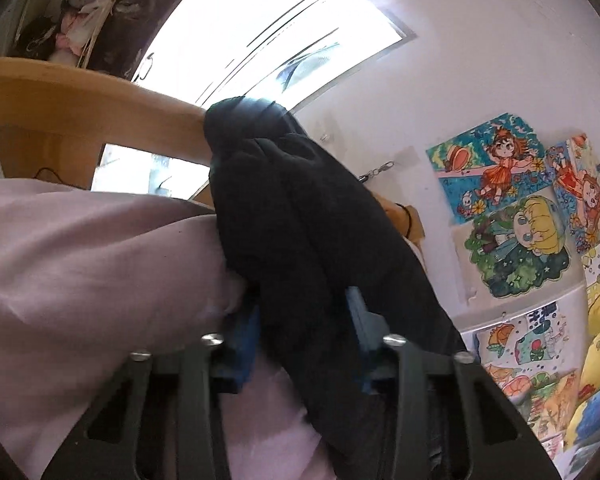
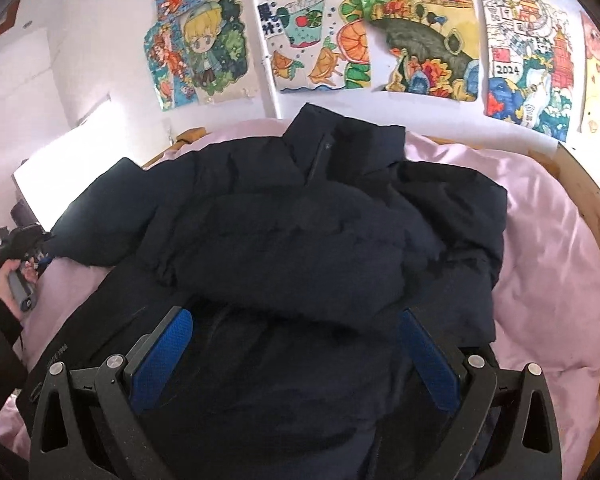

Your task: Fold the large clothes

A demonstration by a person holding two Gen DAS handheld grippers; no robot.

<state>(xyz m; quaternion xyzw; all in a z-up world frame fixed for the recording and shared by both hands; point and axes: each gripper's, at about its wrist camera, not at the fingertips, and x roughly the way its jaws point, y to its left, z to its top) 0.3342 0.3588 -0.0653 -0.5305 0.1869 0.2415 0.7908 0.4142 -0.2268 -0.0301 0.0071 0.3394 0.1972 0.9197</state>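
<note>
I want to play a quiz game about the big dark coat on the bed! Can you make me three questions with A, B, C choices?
1. Where does the puffy dark navy coat lie?
A. on the pink bedsheet
B. on a chair
C. on the floor

2. What colour are the grippers' finger pads?
A. red
B. blue
C. yellow

3. How is the right gripper?
A. shut on the coat
B. open above the coat
C. out of sight

Answers:
1 A: the pink bedsheet spreads around it.
2 B: a blue pad shows on each finger.
3 B: its jaws stand wide apart, while the left gripper pinches dark cloth.
</note>
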